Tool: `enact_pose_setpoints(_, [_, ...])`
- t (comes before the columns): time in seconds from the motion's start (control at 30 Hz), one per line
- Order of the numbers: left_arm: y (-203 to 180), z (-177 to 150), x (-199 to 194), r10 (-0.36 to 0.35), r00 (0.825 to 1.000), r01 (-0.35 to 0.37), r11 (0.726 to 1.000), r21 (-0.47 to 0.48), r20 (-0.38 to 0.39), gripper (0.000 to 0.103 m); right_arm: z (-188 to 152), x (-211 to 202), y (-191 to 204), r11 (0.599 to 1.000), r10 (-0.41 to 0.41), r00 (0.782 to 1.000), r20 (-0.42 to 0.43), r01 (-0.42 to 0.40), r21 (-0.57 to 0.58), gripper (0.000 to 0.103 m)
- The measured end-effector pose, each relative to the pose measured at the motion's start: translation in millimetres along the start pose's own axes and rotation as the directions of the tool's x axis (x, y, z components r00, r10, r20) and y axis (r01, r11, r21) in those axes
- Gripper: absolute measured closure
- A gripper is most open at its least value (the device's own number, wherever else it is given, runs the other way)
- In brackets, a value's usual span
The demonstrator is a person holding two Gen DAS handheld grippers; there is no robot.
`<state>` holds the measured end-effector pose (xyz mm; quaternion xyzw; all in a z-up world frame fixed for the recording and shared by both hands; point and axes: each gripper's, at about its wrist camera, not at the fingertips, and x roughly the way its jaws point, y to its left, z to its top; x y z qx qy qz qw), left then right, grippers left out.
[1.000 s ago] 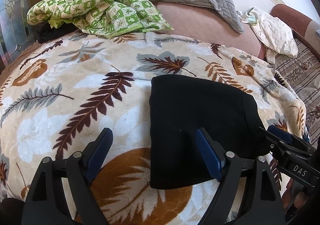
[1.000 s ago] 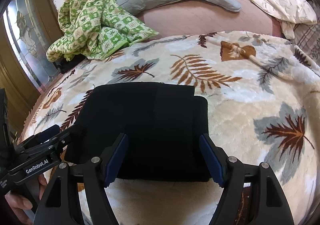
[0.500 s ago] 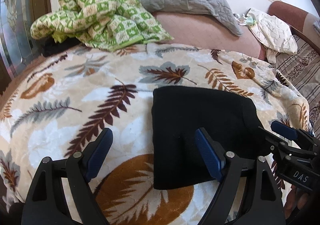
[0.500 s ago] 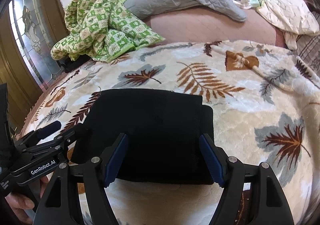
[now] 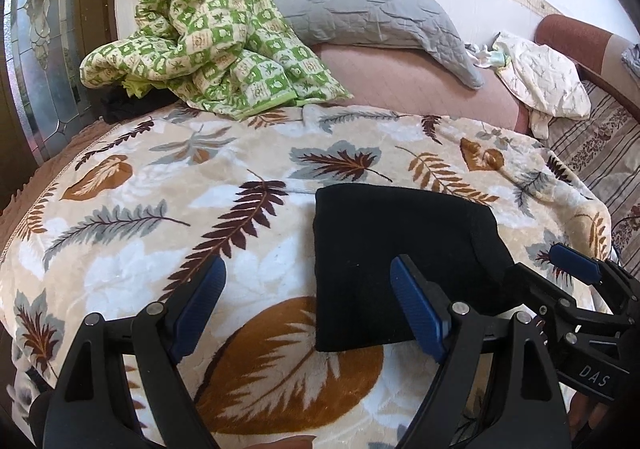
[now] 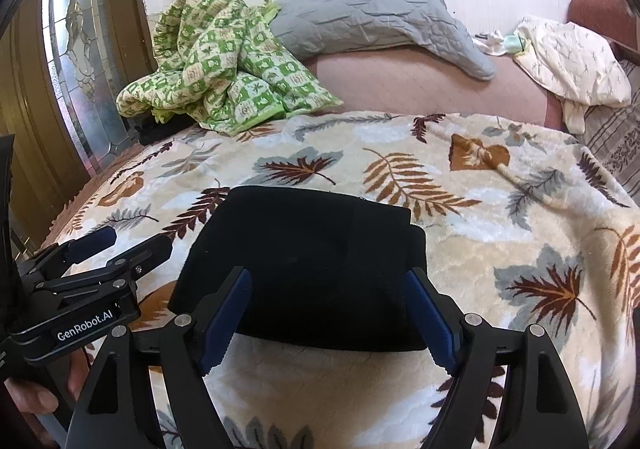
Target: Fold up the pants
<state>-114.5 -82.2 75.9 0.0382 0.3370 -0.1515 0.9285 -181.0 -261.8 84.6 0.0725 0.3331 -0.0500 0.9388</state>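
The black pants [image 5: 400, 249] lie folded into a compact rectangle on the leaf-patterned blanket [image 5: 160, 217]. My left gripper [image 5: 308, 305] hovers open above the blanket at the pants' left edge, with nothing between its blue pads. In the right wrist view the pants [image 6: 312, 249] lie just beyond my right gripper [image 6: 328, 313]. Its jaws are opening and hold nothing; the cloth lies below them, untouched. The right gripper [image 5: 548, 269] also shows by the pants' right corner. The left gripper [image 6: 128, 245] also shows by their left side.
A crumpled green checked quilt [image 5: 208, 49] and a grey pillow [image 5: 368, 13] lie at the back of the bed. A cream cloth [image 5: 540, 77] sits at the far right. A patterned glass door [image 6: 80, 61] stands on the left. A hand [image 6: 36, 397] holds the left gripper's handle.
Both grippers have drawn back and risen from the pants, so more of the bed shows. The pants have stayed folded in place.
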Motion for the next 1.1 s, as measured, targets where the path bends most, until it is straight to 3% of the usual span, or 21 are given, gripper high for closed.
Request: enact_pose_setpoints(1.1, [-3, -8, -10, -0.032, 0.999, 0.032, 0.999, 0.006, 0.016, 0.018, -10, -12, -15, 0.999, 0.001, 1.0, -0.021, -0.001, 0.033, 0.021])
